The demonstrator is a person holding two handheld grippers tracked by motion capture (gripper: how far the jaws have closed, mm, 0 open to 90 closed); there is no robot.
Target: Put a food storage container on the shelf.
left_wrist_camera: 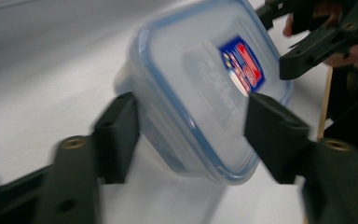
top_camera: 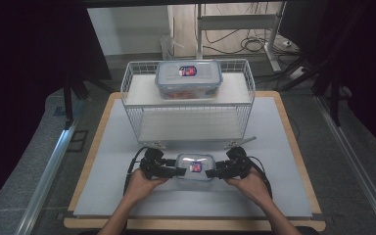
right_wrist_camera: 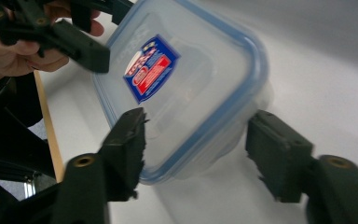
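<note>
A small clear food container [top_camera: 194, 166] with a blue-rimmed lid and a red-and-blue label lies on the white mat near the front. My left gripper [top_camera: 180, 171] comes in from its left end and my right gripper [top_camera: 210, 172] from its right end. In the left gripper view the container [left_wrist_camera: 200, 79] sits between the jaws of the left gripper [left_wrist_camera: 191, 135], one pad on its side wall and the other over the lid. In the right gripper view the right gripper [right_wrist_camera: 196, 149] straddles the container [right_wrist_camera: 186, 79] the same way, pads touching it.
A white wire rack [top_camera: 127, 83] stands behind on the mat, its lower shelf bare. A larger clear container [top_camera: 188, 78] with a blue-rimmed lid rests on its top shelf. The wooden table edge [top_camera: 191, 225] runs along the front, with dark floor on both sides.
</note>
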